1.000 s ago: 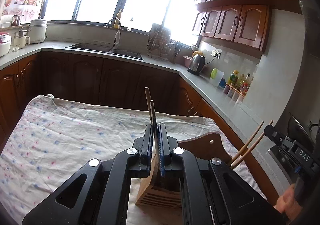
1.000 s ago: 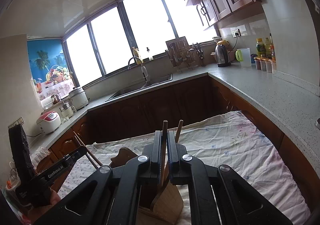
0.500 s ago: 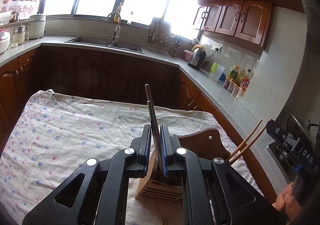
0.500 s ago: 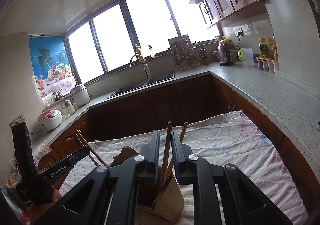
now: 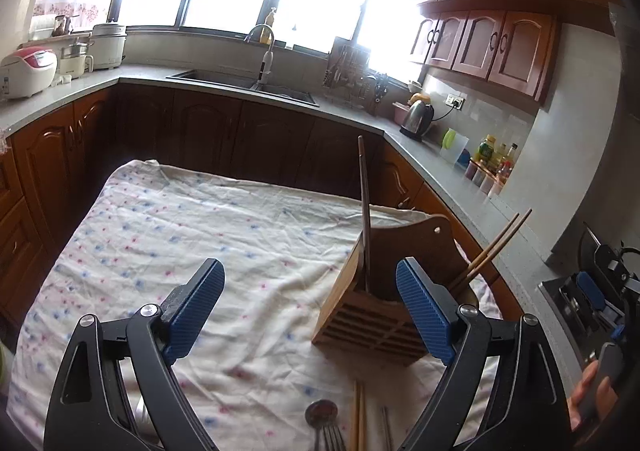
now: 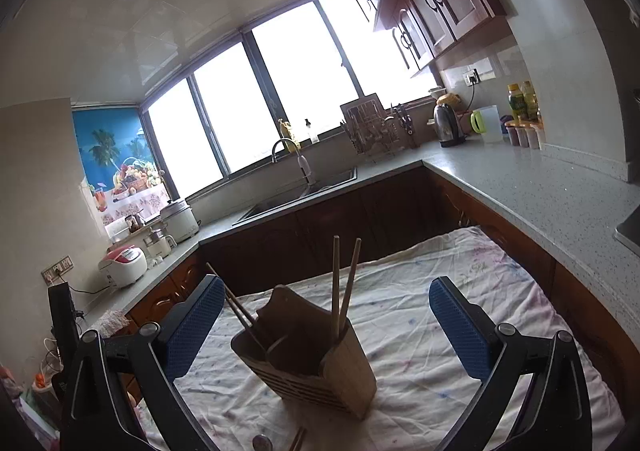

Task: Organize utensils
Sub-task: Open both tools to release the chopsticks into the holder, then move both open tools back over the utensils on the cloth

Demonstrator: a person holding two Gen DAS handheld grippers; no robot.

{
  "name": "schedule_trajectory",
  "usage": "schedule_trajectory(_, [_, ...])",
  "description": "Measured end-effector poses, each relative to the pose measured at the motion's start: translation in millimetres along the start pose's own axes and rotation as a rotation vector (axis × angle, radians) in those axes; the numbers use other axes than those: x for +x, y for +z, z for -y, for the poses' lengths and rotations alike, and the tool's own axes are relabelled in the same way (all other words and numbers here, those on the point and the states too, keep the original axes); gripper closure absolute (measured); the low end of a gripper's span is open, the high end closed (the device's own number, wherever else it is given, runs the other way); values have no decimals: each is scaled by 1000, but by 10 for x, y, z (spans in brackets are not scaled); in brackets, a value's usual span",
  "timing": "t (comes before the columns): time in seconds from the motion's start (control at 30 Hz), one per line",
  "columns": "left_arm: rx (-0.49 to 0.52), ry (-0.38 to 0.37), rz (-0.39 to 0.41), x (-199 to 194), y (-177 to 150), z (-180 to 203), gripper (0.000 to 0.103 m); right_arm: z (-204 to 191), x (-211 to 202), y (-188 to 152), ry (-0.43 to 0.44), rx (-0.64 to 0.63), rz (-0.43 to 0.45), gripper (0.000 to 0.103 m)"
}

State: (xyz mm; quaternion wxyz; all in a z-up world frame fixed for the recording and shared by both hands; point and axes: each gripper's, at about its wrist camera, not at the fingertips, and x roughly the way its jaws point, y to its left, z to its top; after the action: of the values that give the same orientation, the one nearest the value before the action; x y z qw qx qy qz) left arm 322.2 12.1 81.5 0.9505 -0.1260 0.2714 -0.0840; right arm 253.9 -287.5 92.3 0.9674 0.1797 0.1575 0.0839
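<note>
Home kitchen: sink [image 5: 256, 85], wooden cabinets [image 5: 496, 47], kettle [image 5: 418, 117].

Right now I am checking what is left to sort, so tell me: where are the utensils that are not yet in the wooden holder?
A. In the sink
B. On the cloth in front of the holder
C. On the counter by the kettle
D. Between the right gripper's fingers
B: a spoon, a fork and chopsticks lie on the cloth just in front of the wooden holder.

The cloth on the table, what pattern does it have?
The cloth is white with small scattered blue and pink flecks, clearest in the left wrist view.
</note>
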Motion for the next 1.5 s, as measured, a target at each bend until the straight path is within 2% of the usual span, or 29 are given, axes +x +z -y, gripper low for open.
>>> schedule_trajectory(0.63, [-29,20,-152,-530,-894,-266,13,108,-526,-782,-65,45,-187,0])
schedule_trajectory(1.0, [-17,15,-216,-544,-1221,-174,13,64,-617,-1228,-87,15,-276,0])
schedule_trajectory(1.2, [6,11,-253,-454,-1338,-73,13,78,-561,-1342,-106,-2,-313,2])
schedule_trajectory(1.23, [12,10,-257,-440,-1350,-56,13,73,-543,-1354,-110,-7,-319,3])
schedule_trajectory(1.3, [22,10,-263,-409,-1365,-28,15,76,-501,-1384,-117,-16,-336,14])
schedule_trajectory(1.33, [24,6,-270,-389,-1370,-18,19,78,-477,-1397,-120,-17,-346,18])
schedule_trajectory(1.4, [30,-6,-288,-337,-1378,4,27,103,-412,-1428,-129,-16,-373,35])
schedule_trajectory(1.43, [34,-11,-299,-306,-1384,16,32,123,-381,-1450,-132,-12,-389,40])
schedule_trajectory(1.5, [42,-21,-322,-240,-1400,41,38,171,-312,-1490,-138,0,-419,56])
